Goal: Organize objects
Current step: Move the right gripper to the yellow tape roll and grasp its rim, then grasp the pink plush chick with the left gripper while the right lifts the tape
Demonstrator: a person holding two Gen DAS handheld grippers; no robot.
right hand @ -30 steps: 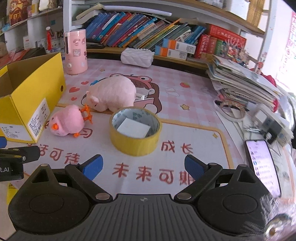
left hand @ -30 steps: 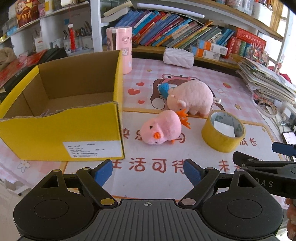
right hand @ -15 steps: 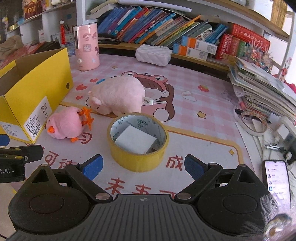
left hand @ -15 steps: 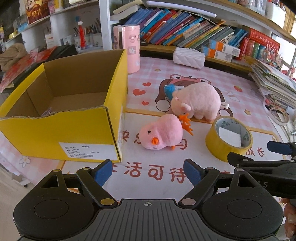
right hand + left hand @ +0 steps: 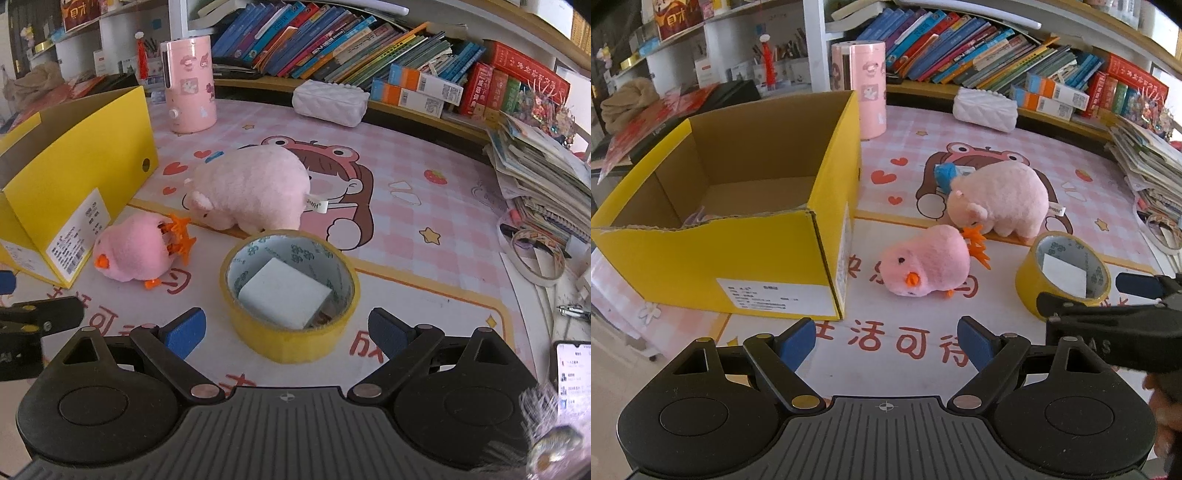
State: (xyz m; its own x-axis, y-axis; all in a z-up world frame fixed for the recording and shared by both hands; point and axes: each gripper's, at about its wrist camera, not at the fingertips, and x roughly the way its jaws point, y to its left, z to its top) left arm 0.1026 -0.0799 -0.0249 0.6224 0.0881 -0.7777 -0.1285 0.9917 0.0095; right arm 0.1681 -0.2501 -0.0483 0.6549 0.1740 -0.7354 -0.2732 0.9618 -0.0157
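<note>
Child's study desk at home: cartoon pink mat [image 5: 424, 155] on top, shelf crammed with books [image 5: 332, 40], stacked magazines [image 5: 535, 166], pen holders [image 5: 775, 70], plush toys [image 5: 997, 199].

Fuzzy cloth plush pig [image 5: 251, 188] and chick [image 5: 138, 251]; glossy yellow tape roll [image 5: 291, 317]; matt cardboard box [image 5: 738, 236] at nine o'clock.

You are holding your left gripper [image 5: 886, 339] and right gripper [image 5: 286, 330] side by side, both angling downward, jaws standing wide apart with nothing between their blue pads [image 5: 798, 338].
</note>
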